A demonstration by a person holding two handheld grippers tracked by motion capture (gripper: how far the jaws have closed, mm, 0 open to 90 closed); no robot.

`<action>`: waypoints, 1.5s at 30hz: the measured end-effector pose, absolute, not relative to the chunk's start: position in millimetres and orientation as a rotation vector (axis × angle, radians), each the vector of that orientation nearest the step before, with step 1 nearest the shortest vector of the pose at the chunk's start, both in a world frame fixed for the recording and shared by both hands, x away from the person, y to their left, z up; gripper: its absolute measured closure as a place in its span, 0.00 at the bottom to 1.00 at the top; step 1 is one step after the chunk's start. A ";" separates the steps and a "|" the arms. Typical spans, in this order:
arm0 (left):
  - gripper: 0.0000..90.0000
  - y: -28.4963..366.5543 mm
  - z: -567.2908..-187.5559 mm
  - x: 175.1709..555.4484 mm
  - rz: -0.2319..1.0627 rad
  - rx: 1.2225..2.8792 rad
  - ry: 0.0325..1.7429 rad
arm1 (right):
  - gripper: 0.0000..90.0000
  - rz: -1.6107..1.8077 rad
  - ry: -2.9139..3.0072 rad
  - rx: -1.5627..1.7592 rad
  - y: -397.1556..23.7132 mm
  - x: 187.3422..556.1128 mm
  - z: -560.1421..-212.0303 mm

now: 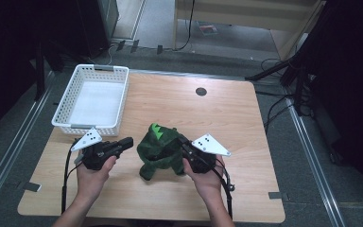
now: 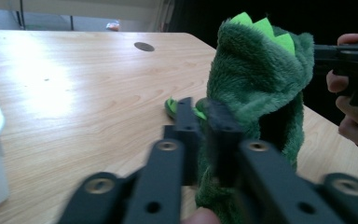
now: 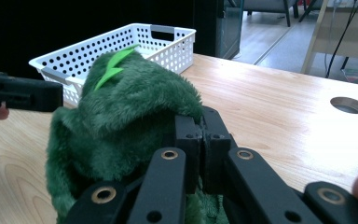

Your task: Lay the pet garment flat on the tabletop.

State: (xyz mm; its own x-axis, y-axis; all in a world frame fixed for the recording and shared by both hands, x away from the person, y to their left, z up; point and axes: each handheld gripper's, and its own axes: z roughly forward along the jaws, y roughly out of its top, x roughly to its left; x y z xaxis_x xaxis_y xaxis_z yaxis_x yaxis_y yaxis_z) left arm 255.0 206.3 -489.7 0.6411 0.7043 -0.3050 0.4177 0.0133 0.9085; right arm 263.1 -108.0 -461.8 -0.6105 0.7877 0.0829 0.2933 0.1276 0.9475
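High view: white basket (image 1: 92,99) empty; right claw (image 1: 185,145) pinches green plush (image 1: 159,150), left claw (image 1: 128,141) closed, empty.

I see a pale wooden table (image 1: 179,109) with rounded corners, standing on grey flooring (image 1: 9,137). Toward twelve o'clock on its top sits a round dark hole (image 1: 201,91). Metal rails (image 1: 312,156) run along the floor at three and nine o'clock. At two o'clock black stand legs (image 1: 283,71) splay out, with loose cables (image 1: 274,113) lying just beside the table edge. Small grey tape strips (image 1: 30,187) mark the floor at seven and five o'clock. Past twelve o'clock I make out light wooden furniture (image 1: 246,14) with something red (image 1: 208,29) below it, too small to identify.
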 end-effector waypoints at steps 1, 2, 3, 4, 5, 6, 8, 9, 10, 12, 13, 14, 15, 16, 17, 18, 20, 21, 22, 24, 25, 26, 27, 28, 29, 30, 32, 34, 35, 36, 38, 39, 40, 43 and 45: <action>0.75 205.2 -491.2 256.3 0.271 1.612 0.952 | 0.99 1.491 1.970 1.043 -108.5 263.1 -461.8; 0.66 204.1 -492.5 257.4 0.261 1.623 0.955 | 0.99 1.492 1.971 1.051 -109.2 262.9 -461.7; 0.53 202.8 -493.8 258.0 0.251 1.628 0.954 | 0.99 1.492 1.975 1.050 -110.1 263.1 -461.4; 0.49 200.8 -495.4 258.1 0.238 1.633 0.945 | 0.98 1.495 1.974 1.053 -110.4 263.0 -461.2; 0.49 199.2 -496.7 258.2 0.238 1.645 0.934 | 0.98 1.495 1.974 1.053 -110.4 263.0 -461.2; 0.45 197.0 -497.7 257.9 0.236 1.653 0.923 | 0.98 1.497 1.972 1.056 -110.9 263.3 -461.0; 0.37 192.8 -499.2 258.1 0.241 1.669 0.918 | 0.98 1.496 1.976 1.055 -110.9 263.4 -461.3; 0.34 191.2 -500.2 258.6 0.237 1.675 0.919 | 0.98 1.496 1.978 1.057 -110.8 263.5 -461.5; 0.30 190.0 -501.3 259.3 0.235 1.685 0.923 | 0.98 1.497 1.980 1.054 -110.7 263.7 -461.8; 0.25 188.1 -503.6 260.3 0.226 1.699 0.921 | 0.98 1.497 1.979 1.052 -110.5 263.8 -462.1; 0.24 188.1 -504.6 260.7 0.219 1.707 0.910 | 0.98 1.499 1.979 1.052 -110.5 263.8 -462.1; 0.24 187.8 -505.0 260.6 0.210 1.707 0.905 | 0.98 1.500 1.980 1.050 -110.3 263.7 -462.1; 0.24 187.9 -505.3 260.7 0.204 1.710 0.898 | 0.98 1.500 1.980 1.050 -110.3 263.7 -462.1; 0.24 187.9 -505.6 260.7 0.197 1.710 0.889 | 0.98 1.499 1.981 1.045 -110.1 264.1 -462.4; 0.24 188.0 -505.9 260.5 0.189 1.712 0.874 | 0.98 1.499 1.981 1.045 -110.1 264.1 -462.4; 0.24 187.8 -506.1 260.2 0.181 1.717 0.858 | 0.98 1.499 1.981 1.044 -110.1 264.3 -462.6; 0.24 186.5 -506.5 258.7 0.169 1.729 0.816 | 0.98 1.497 1.981 1.043 -110.1 264.4 -462.8; 0.23 185.4 -506.5 257.4 0.166 1.735 0.795 | 0.98 1.497 1.978 1.048 -110.1 264.2 -462.6; 0.23 184.0 -506.2 255.7 0.167 1.739 0.778 | 0.98 1.497 1.978 1.048 -110.1 264.2 -462.6; 0.21 181.0 -505.7 253.3 0.180 1.748 0.765 | 0.98 1.497 1.978 1.048 -110.4 264.0 -462.6; 0.21 178.7 -505.7 253.1 0.200 1.758 0.777 | 0.98 1.497 1.978 1.048 -110.4 264.0 -462.6; 0.21 175.8 -506.2 252.8 0.210 1.765 0.788 | 0.98 1.497 1.978 1.047 -110.3 264.0 -462.7; 0.21 173.3 -506.8 252.6 0.226 1.779 0.797 | 0.98 1.498 1.980 1.045 -110.1 263.9 -462.7; 0.22 170.7 -507.4 252.4 0.253 1.795 0.818 | 0.98 1.499 1.981 1.042 -109.9 264.0 -462.8; 0.28 169.4 -507.8 252.4 0.282 1.810 0.844 | 0.98 1.500 1.983 1.041 -109.6 263.9 -462.8; 0.39 170.0 -507.8 253.2 0.291 1.808 0.863 | 0.98 1.500 1.985 1.038 -109.4 263.7 -462.7; 0.66 175.7 -505.8 255.4 0.248 1.766 0.880 | 0.98 1.503 1.987 1.036 -109.4 263.2 -461.9; 0.92 182.3 -502.0 257.6 0.187 1.740 0.875 | 0.98 1.515 1.987 1.031 -110.0 261.7 -458.5; 0.96 184.7 -499.7 257.8 0.184 1.738 0.872 | 0.98 1.515 1.987 1.031 -110.0 261.7 -458.5; 0.96 186.5 -496.9 257.4 0.182 1.733 0.872 | 0.98 1.521 1.988 1.019 -110.2 260.9 -456.3; 0.98 190.9 -488.9 255.9 0.186 1.709 0.865 | 0.98 1.545 1.977 0.983 -109.5 255.5 -445.9; 0.98 193.2 -483.5 254.9 0.192 1.692 0.857 | 0.98 1.555 1.972 0.964 -109.5 253.2 -441.3; 0.98 195.1 -477.0 253.2 0.200 1.676 0.847 | 0.98 1.555 1.972 0.964 -109.5 253.2 -441.3; 0.99 199.7 -452.1 245.1 0.230 1.637 0.799 | 0.99 1.614 1.920 0.898 -114.4 240.7 -414.8; 0.99 200.1 -435.6 238.3 0.249 1.622 0.758 | 0.99 1.655 1.892 0.869 -118.3 233.1 -400.2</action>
